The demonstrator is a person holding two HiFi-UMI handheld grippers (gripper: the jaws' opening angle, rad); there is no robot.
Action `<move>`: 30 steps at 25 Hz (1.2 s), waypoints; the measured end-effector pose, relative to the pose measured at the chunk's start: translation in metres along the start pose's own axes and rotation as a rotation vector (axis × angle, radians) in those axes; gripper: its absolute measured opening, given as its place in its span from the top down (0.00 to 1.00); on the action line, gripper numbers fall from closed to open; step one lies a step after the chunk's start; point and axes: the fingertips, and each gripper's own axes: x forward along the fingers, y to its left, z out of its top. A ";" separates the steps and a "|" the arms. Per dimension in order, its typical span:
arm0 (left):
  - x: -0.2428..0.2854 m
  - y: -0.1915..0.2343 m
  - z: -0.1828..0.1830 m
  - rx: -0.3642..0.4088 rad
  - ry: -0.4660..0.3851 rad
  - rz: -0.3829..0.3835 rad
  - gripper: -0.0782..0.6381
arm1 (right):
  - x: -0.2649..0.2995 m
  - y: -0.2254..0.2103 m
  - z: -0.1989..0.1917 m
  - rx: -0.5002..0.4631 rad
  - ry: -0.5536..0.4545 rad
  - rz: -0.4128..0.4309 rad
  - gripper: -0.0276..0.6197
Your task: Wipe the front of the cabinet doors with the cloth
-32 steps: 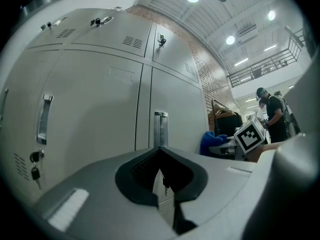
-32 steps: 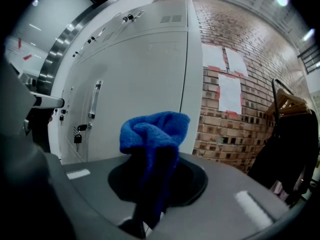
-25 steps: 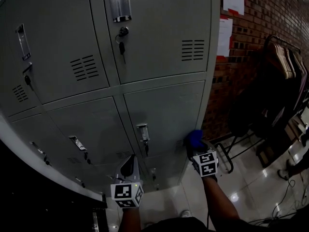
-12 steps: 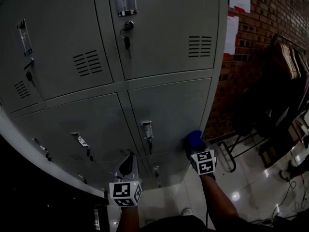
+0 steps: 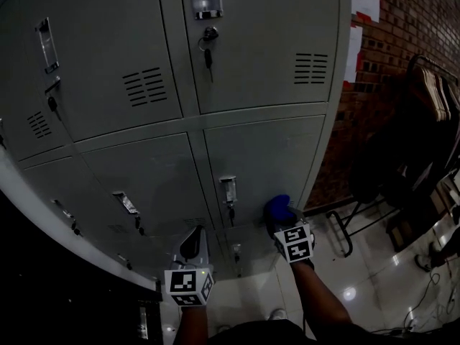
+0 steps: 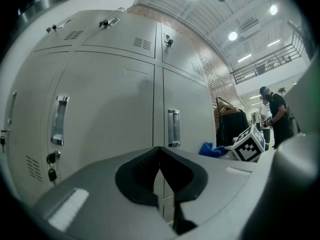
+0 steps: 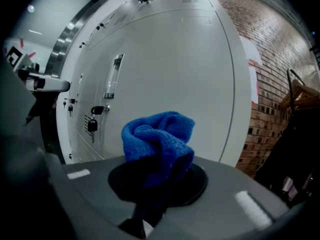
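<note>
The right gripper (image 7: 152, 194) clamps a bunched blue knitted cloth (image 7: 157, 136), held low against a grey metal cabinet door (image 5: 262, 160); whether it touches is unclear. The left gripper (image 6: 161, 176) hangs idle, jaws together on nothing. No door shows wipe marks, so progress is hard to judge, and the head view is dim.
</note>
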 end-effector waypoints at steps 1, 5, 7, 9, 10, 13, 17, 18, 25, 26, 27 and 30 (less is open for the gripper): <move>-0.002 0.002 0.000 -0.001 0.000 0.004 0.87 | 0.001 0.005 0.002 -0.004 -0.002 0.008 0.87; -0.011 0.012 0.000 -0.001 -0.002 0.016 0.87 | 0.008 0.028 0.007 -0.020 -0.006 0.045 0.87; -0.016 0.018 0.001 -0.001 -0.004 0.025 0.87 | 0.012 0.041 0.009 -0.031 -0.008 0.066 0.87; -0.020 0.024 0.003 0.000 -0.010 0.033 0.87 | 0.015 0.052 0.011 -0.043 -0.009 0.083 0.87; -0.022 0.026 0.004 0.000 -0.013 0.036 0.87 | 0.016 0.056 0.012 -0.045 -0.009 0.089 0.87; -0.028 0.032 0.003 -0.002 -0.012 0.043 0.87 | 0.019 0.067 0.014 -0.049 -0.007 0.104 0.87; -0.032 0.035 0.001 -0.005 -0.008 0.042 0.87 | 0.023 0.082 0.017 -0.051 -0.010 0.125 0.87; -0.032 0.035 0.002 -0.004 -0.009 0.040 0.87 | 0.024 0.086 0.018 -0.051 -0.012 0.132 0.87; -0.038 0.044 0.006 0.003 -0.016 0.047 0.87 | 0.034 0.119 0.021 -0.060 -0.013 0.192 0.87; -0.039 0.045 0.007 0.005 -0.016 0.049 0.87 | 0.035 0.123 0.022 -0.060 -0.014 0.199 0.87; -0.040 0.046 0.008 0.008 -0.017 0.050 0.87 | 0.036 0.126 0.023 -0.061 -0.015 0.204 0.87; -0.042 0.048 0.008 0.015 -0.015 0.054 0.87 | 0.038 0.134 0.025 -0.060 -0.017 0.216 0.87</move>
